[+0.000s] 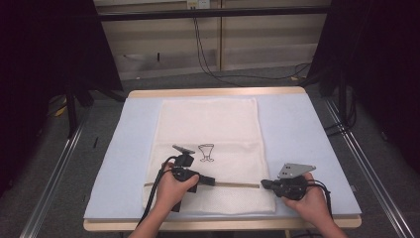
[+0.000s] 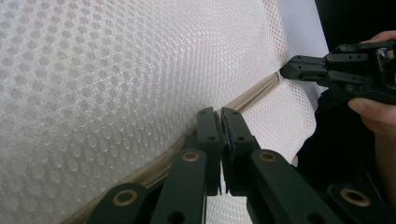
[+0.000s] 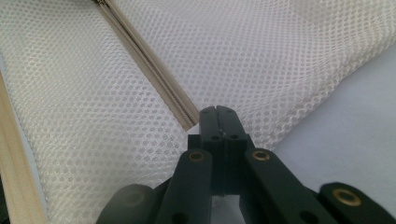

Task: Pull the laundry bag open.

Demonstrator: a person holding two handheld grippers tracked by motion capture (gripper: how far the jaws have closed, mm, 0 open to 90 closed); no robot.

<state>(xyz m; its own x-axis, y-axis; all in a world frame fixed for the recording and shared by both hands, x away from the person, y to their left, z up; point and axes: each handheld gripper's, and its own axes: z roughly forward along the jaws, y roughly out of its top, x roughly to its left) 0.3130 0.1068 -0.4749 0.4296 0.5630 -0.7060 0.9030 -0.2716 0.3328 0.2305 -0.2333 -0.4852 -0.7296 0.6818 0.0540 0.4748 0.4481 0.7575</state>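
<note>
- Left gripper [image 1: 212, 181]: jaws clenched tight on the zipper [image 1: 233, 184] of the mesh bag [image 1: 208, 124], partway along its line; whether they pinch the pull itself cannot be told.
- Right gripper [image 1: 263, 184]: jaws clenched at the bag's right edge, right where the zipper ends; cloth pinched there.
- Mesh bag: white, flat on the pale blue mat [image 1: 307, 139], mid-table, zipper running across near the person's side.
- Small goblet drawing [image 1: 206, 152] printed just above the zipper.
</note>
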